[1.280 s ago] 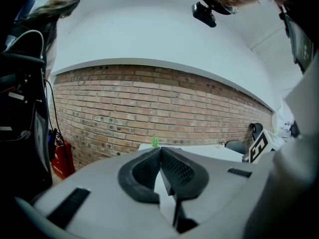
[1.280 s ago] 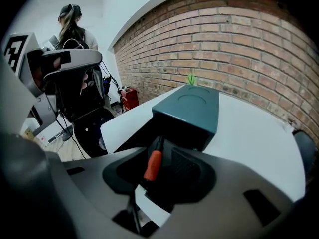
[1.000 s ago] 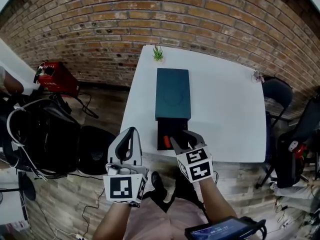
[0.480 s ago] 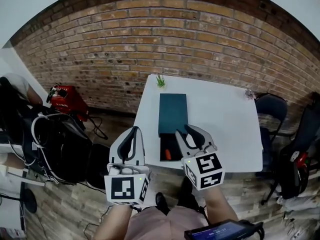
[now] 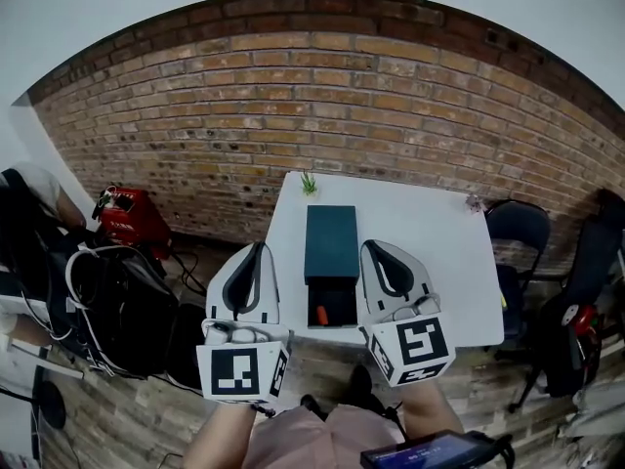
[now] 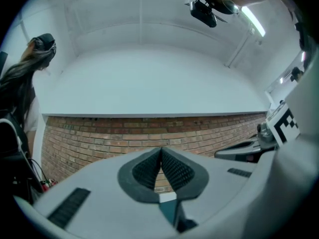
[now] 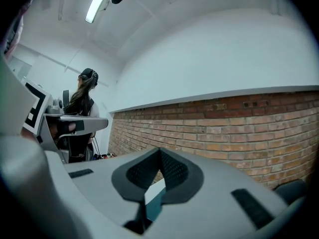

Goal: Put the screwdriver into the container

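A long teal container (image 5: 331,240) lies on the white table (image 5: 430,252), its dark drawer (image 5: 333,304) pulled out toward me. The screwdriver's orange handle (image 5: 320,315) lies inside that drawer. My left gripper (image 5: 257,248) is shut and empty, held up left of the drawer. My right gripper (image 5: 371,246) is shut and empty too, raised right of the drawer and clear of it. In the left gripper view the left gripper (image 6: 160,151) points at the brick wall with its pads together. The right gripper (image 7: 159,152) shows the same in the right gripper view.
A small green plant (image 5: 309,183) stands at the table's far edge. A dark chair (image 5: 518,229) is at the right, black bags (image 5: 117,301) and a red case (image 5: 122,217) on the floor at the left. A person (image 7: 82,96) stands to the side.
My right gripper has drawn back from the drawer, risen and shut with nothing in it. The screwdriver stays in the drawer. The head view has tilted up and back.
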`<state>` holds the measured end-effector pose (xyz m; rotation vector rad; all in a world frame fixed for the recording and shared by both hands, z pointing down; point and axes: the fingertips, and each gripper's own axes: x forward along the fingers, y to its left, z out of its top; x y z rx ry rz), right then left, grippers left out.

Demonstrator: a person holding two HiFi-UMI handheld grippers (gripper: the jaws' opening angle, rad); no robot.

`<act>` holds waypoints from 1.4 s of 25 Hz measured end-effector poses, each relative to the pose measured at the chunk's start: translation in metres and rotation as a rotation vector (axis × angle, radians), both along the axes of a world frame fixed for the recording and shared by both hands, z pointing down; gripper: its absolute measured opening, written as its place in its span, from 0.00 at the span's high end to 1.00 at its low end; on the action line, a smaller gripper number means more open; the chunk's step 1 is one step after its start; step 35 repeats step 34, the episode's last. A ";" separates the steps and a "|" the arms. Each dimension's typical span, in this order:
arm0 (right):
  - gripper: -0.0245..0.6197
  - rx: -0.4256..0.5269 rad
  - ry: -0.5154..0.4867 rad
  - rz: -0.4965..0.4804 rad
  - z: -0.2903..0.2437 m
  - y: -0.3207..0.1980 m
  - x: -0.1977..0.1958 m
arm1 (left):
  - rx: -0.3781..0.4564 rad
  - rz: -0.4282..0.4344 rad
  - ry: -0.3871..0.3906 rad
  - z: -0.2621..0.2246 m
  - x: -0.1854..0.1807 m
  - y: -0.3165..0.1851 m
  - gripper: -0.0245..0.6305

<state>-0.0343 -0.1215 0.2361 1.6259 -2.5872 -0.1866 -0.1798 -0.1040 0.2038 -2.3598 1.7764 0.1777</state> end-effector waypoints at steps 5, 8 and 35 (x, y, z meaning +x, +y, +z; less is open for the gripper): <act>0.96 0.023 0.005 0.003 -0.007 0.005 0.003 | 0.014 0.012 0.000 -0.005 0.004 0.003 0.94; 0.96 0.024 0.014 0.003 -0.007 0.005 0.000 | 0.011 0.020 0.001 -0.003 0.005 0.004 0.94; 0.96 0.032 0.030 0.002 -0.007 -0.005 -0.008 | 0.014 0.033 -0.001 -0.001 0.004 -0.010 0.94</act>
